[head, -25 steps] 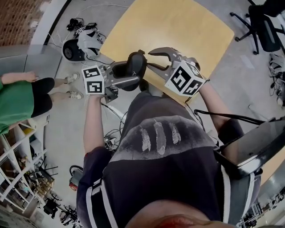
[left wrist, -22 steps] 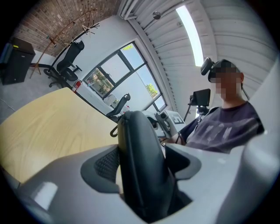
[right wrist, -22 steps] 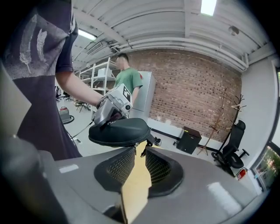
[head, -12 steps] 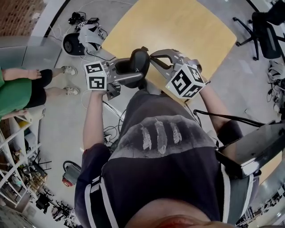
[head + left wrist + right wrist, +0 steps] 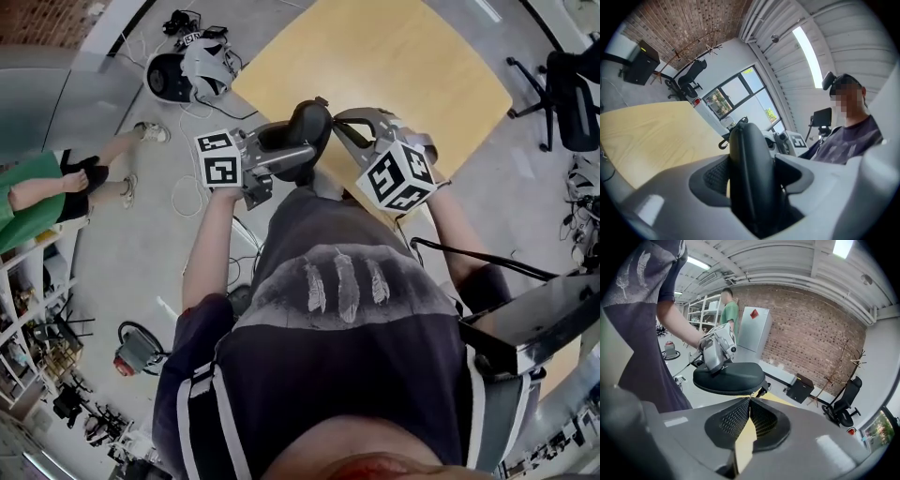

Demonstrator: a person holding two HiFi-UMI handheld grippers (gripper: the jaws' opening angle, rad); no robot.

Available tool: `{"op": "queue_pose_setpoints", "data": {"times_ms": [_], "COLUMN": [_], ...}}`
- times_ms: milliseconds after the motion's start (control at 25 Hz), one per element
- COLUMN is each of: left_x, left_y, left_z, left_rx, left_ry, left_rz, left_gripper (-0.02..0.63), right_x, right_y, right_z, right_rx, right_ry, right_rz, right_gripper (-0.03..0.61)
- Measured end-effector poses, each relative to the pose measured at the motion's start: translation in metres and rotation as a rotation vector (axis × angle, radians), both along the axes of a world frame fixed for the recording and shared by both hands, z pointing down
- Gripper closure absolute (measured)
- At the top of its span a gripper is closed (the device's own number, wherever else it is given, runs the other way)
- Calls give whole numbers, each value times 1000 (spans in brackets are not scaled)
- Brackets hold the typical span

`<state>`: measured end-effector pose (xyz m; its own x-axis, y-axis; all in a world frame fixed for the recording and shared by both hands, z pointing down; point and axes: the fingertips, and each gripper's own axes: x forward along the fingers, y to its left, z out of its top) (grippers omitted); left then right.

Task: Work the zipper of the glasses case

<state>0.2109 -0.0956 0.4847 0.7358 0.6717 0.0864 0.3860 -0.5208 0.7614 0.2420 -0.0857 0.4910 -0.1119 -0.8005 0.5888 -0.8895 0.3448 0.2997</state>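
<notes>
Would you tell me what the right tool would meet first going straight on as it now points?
The glasses case: its zippered edge sits just beyond the right tool's shut tips, probably touching, though depth is unclear.

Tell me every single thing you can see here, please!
pale wooden table: one, yellow-tan, on the grey floor
black oval zippered glasses case: one, black, held up over the table's near edge
black office chair: one, black, far right
white-and-black gear with cables: one heap, floor beyond the table's left corner
bystander in green shirt: one, left edge
left gripper: one, grey, fingers just closing on the case, clamping it
right gripper: one, grey, fingers shut, tips at the case's zipper seam
</notes>
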Motion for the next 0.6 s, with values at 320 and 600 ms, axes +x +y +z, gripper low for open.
{"op": "queue_pose_setpoints", "data": {"times_ms": [320, 600], "left_x": [5, -8], "left_y": [-14, -27], "left_z": [10, 5], "left_rx": [-50, -83], "left_ry": [3, 23], "left_rz": [-141, -242], "left_gripper": [331, 339], "right_x": [2, -12], "right_y": [-8, -20], "right_z": [13, 10], "right_rx": [-35, -38], "right_ry": [14, -6], "right_rz": [-42, -53], "right_gripper": [574, 574]}}
